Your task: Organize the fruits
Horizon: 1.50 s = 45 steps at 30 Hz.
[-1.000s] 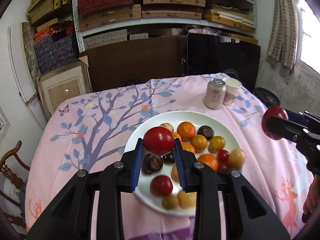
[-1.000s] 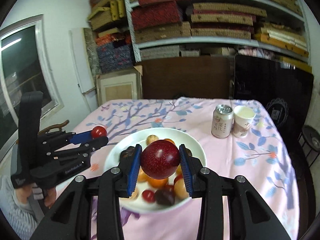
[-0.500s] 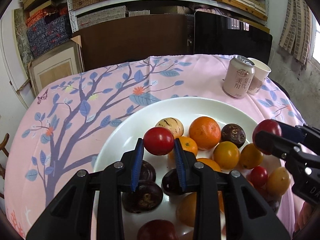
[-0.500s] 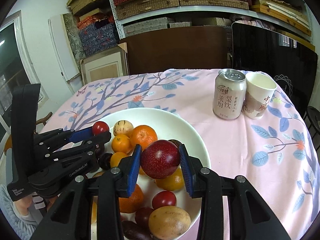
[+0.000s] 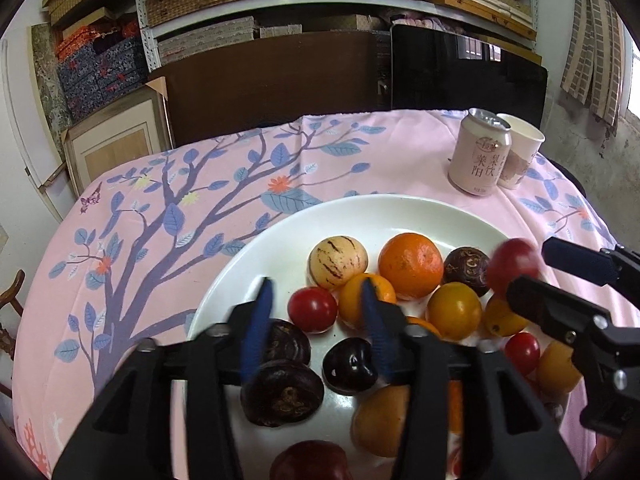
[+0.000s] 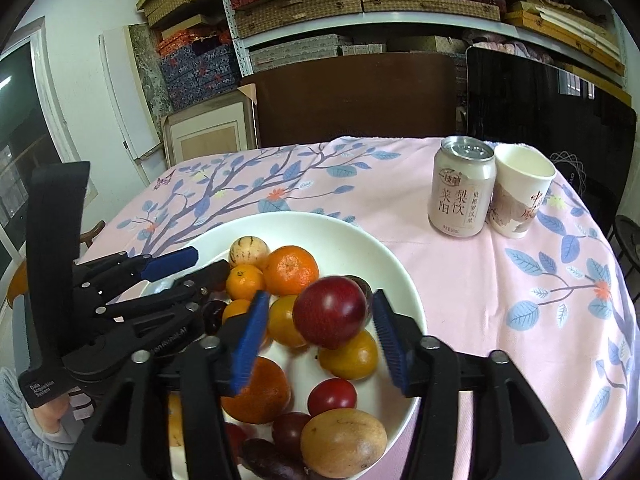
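A white plate on the pink tablecloth holds several fruits: oranges, a striped pale fruit, dark passion fruits and small tomatoes. My left gripper is open over the plate's left part, and a small red tomato lies on the plate between its blue pads, free of them. My right gripper is open over the plate; a dark red plum sits between its pads on the piled fruit, touching neither pad. The right gripper also shows in the left wrist view, with the blurred plum.
A pink drink can and a paper cup stand on the cloth behind the plate to the right. A brown board and a black panel lean behind the table, below shelves of boxes. A wooden chair stands at the left edge.
Both grippers came down to the plate and opened. The left one let go of the small tomato, the right one let go of the plum; both fruits now rest among the others.
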Tool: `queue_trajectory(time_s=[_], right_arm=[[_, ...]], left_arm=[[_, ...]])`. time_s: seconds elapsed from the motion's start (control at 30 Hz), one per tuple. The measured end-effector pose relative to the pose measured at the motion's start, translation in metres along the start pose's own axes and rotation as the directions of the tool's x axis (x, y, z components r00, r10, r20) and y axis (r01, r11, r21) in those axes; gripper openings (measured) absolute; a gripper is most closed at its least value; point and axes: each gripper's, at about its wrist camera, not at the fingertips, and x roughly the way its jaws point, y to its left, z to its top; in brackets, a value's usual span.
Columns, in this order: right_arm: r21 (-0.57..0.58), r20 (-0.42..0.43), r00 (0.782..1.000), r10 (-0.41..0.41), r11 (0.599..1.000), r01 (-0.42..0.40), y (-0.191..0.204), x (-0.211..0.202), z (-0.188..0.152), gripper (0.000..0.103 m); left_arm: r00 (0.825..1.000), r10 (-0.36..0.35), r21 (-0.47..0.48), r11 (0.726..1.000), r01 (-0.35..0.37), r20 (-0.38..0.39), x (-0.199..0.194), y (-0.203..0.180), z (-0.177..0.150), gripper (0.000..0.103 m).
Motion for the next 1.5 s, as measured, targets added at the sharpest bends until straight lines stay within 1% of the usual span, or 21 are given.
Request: queue_trajectory(time_s=[0.07,0.13,0.17,0.2,0.23,0.27,0.37,0.5,0.6,0.7,0.83,0.9,0.93,1.0,1.1,1.13,1.2,1.23,1.3,1.33,1.5], right_arm=[[-0.001,0.006,1.0,0.003,1.0,-0.003,0.003,-0.006,0.001,0.06],[0.005,0.017,1.0,0.004,1.0,-0.004,0.003,-0.016,0.002,0.06],[0.01,0.023,1.0,0.008,1.0,-0.008,0.004,-0.022,0.002,0.06],[0.013,0.029,1.0,0.011,1.0,-0.012,0.005,-0.028,0.002,0.061],[0.015,0.039,0.999,0.016,1.0,-0.017,0.008,-0.039,-0.001,0.062],[0.014,0.047,0.999,0.017,1.0,-0.018,0.01,-0.047,-0.002,0.065],[0.013,0.078,0.997,0.022,1.0,-0.023,0.019,-0.08,-0.015,0.071],[0.014,0.094,0.995,0.015,1.0,-0.017,0.031,-0.117,-0.043,0.085],[0.02,0.106,0.994,-0.003,1.0,0.001,0.037,-0.138,-0.074,0.091],[0.064,0.116,0.993,-0.004,0.998,-0.003,0.038,-0.15,-0.104,0.099],[0.098,0.176,0.984,-0.033,0.995,0.016,0.035,-0.158,-0.138,0.099],[0.121,0.17,0.982,-0.08,0.991,0.06,0.031,-0.157,-0.145,0.1],[0.127,0.161,0.983,-0.089,0.989,0.069,0.031,-0.158,-0.144,0.099],[0.114,0.201,0.976,-0.081,0.992,0.059,0.034,-0.165,-0.141,0.1],[0.066,0.246,0.959,-0.141,0.989,0.129,0.045,-0.173,-0.139,0.1],[0.042,0.252,0.955,-0.156,0.988,0.15,0.049,-0.173,-0.139,0.1],[0.015,0.241,0.955,-0.174,0.984,0.175,0.055,-0.168,-0.138,0.1],[0.017,0.233,0.958,-0.166,0.986,0.166,0.054,-0.167,-0.137,0.1],[0.021,0.224,0.964,-0.143,0.99,0.142,0.054,-0.167,-0.137,0.1],[0.025,0.226,0.963,-0.144,0.99,0.142,0.053,-0.168,-0.137,0.1],[0.036,0.233,0.961,-0.152,0.988,0.148,0.052,-0.171,-0.139,0.1]], left_arm=[[1.0,0.006,0.006,1.0,-0.006,0.011,-0.008,-0.001,-0.002,0.059],[1.0,0.009,0.014,1.0,-0.009,0.018,-0.019,-0.002,-0.003,0.06],[1.0,0.012,0.016,1.0,-0.012,0.022,-0.026,-0.002,-0.005,0.064],[0.999,0.013,0.016,1.0,-0.013,0.029,-0.034,-0.001,-0.006,0.071],[0.999,0.012,0.014,1.0,-0.012,0.037,-0.042,-0.001,-0.008,0.075],[0.999,0.01,0.009,1.0,-0.011,0.049,-0.052,-0.001,-0.01,0.08],[0.997,0.002,-0.008,1.0,-0.002,0.076,-0.087,0.0,-0.022,0.086],[0.996,-0.006,-0.019,1.0,0.008,0.089,-0.134,-0.002,-0.054,0.094],[0.996,-0.015,-0.021,1.0,0.016,0.086,-0.163,-0.007,-0.086,0.096],[0.997,-0.011,-0.034,0.999,0.014,0.082,-0.184,-0.01,-0.121,0.099],[0.996,-0.044,-0.051,0.998,0.048,0.072,-0.194,-0.011,-0.157,0.099],[0.996,-0.029,-0.044,0.999,0.032,0.08,-0.193,-0.012,-0.166,0.099],[0.996,-0.013,-0.04,0.999,0.016,0.09,-0.193,-0.013,-0.168,0.099],[0.994,0.02,-0.02,1.0,-0.018,0.108,-0.193,-0.016,-0.168,0.099],[0.988,0.073,0.002,0.997,-0.074,0.134,-0.197,-0.017,-0.161,0.099],[0.988,0.071,0.001,0.997,-0.072,0.138,-0.199,-0.015,-0.159,0.099],[0.991,0.036,-0.015,0.999,-0.034,0.128,-0.202,-0.01,-0.157,0.099],[0.992,0.048,-0.022,0.999,-0.045,0.119,-0.202,-0.008,-0.157,0.099],[0.992,0.032,-0.028,0.999,-0.028,0.119,-0.204,-0.005,-0.157,0.099],[0.992,0.022,-0.031,0.999,-0.018,0.124,-0.206,-0.005,-0.156,0.099],[0.991,0.029,-0.013,1.0,-0.028,0.127,-0.207,-0.01,-0.157,0.099]])
